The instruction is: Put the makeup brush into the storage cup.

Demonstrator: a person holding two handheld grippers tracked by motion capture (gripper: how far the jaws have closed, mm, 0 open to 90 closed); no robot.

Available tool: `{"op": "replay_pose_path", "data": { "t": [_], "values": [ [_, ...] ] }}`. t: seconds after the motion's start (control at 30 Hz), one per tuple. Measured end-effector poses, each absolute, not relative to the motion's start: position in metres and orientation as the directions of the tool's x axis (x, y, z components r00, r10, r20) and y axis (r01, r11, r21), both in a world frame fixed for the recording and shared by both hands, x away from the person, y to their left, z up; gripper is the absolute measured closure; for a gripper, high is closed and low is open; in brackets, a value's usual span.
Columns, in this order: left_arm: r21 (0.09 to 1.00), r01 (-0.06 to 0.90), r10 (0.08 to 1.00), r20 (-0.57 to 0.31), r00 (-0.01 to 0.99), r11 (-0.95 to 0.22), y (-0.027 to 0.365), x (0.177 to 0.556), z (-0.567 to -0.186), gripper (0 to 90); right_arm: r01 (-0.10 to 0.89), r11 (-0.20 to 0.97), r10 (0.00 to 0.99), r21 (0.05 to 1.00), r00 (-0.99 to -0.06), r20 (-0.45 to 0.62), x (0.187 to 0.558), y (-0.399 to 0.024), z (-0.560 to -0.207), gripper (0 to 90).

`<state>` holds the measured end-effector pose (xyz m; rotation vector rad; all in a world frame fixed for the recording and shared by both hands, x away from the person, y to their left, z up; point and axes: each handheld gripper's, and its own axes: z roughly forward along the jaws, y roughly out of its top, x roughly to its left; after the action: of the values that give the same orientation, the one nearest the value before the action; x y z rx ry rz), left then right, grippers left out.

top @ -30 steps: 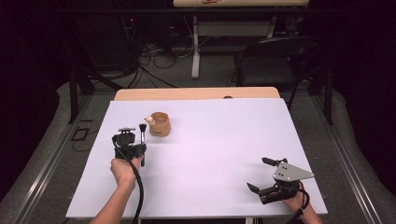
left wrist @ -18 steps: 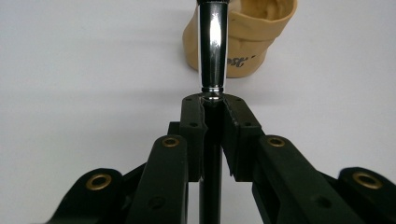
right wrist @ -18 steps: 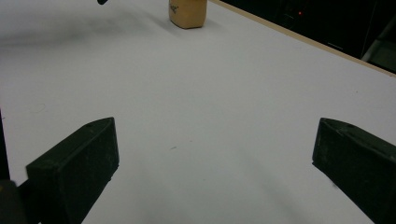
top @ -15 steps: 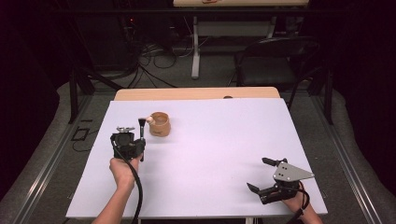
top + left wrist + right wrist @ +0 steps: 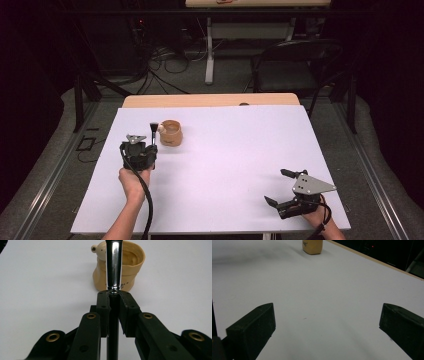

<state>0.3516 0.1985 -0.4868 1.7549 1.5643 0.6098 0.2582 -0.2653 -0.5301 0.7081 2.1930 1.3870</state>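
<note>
1. High view: since a second ago the left gripper (image 5: 145, 150) has edged the brush (image 5: 153, 131) from a tilt near the cup's rim to upright, just left of the tan cup (image 5: 170, 132). The right gripper (image 5: 285, 192) has not stirred at the near right of the white table (image 5: 240, 150).
2. Same view: the cup sits just right of and slightly beyond the brush tip; the left hand (image 5: 134, 182) is far nearer it than the right.
3. Left gripper view: the jaws are clamped on the brush's black handle, its chrome ferrule (image 5: 114, 265) pointing straight ahead at the cup (image 5: 130, 267) close behind.
4. Right gripper view: the jaws stand wide apart, holding nothing; the cup (image 5: 312, 246) is far off, up ahead.
</note>
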Motion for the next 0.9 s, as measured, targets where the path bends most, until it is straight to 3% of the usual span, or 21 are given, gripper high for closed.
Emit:
{"op": "replay_pose_path", "data": {
  "t": [0.9],
  "values": [
    [0.847,0.529,0.977,-0.078,0.201,-0.041,0.2070,0.3470,-0.4789,79.3,0.185,0.367,0.628,0.912,-0.772,-0.096,0.2587,-0.2651,-0.5305,0.0]
  ]
}}
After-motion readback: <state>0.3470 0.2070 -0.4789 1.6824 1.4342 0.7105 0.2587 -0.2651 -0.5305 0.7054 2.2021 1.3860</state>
